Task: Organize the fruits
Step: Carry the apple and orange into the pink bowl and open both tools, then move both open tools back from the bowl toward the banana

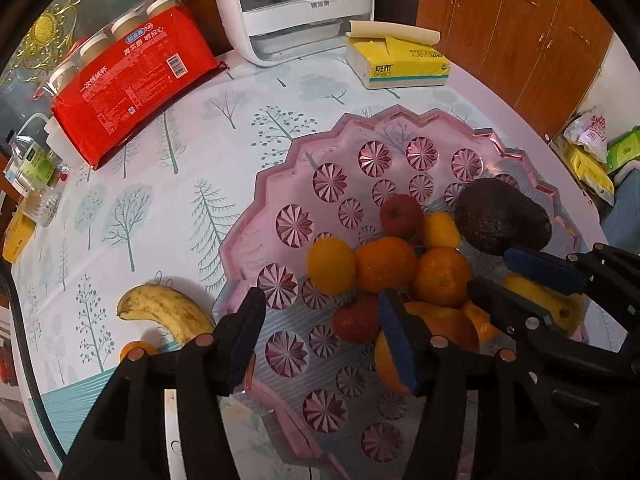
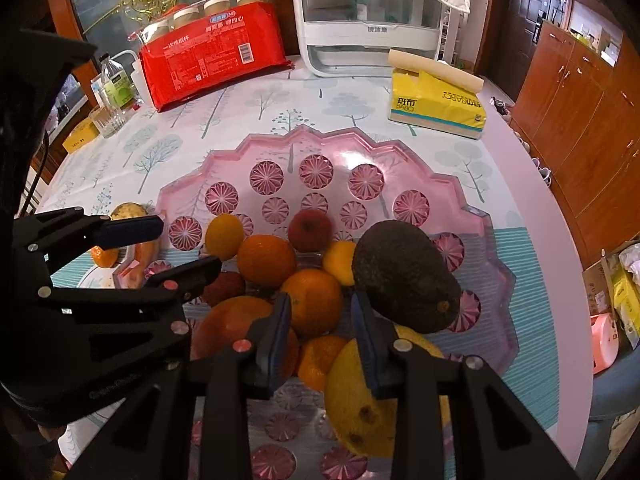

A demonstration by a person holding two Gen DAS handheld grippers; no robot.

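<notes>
A pink scalloped tray (image 1: 280, 168) holds a heap of fruit: oranges (image 1: 384, 264), a red fruit (image 1: 354, 322), a lemon (image 2: 356, 404) and a dark avocado (image 2: 404, 276) on top at the right. My left gripper (image 1: 320, 332) hangs open over the tray's near side, and the red fruit lies loose below its gap. My right gripper (image 2: 322, 328) is over the heap with its jaws a narrow gap apart. Nothing is pinched, and the avocado rests just beyond its right fingertip. A spotted banana (image 1: 168, 308) and a small orange (image 1: 136, 350) lie on the tablecloth left of the tray.
A red pack of paper cups (image 1: 136, 80), a white appliance (image 1: 296, 12) and a yellow tissue box (image 1: 400, 64) stand at the back. A bottle and a glass (image 1: 40, 200) sit at the far left. The round table's edge runs close along the right, with wooden cabinets beyond.
</notes>
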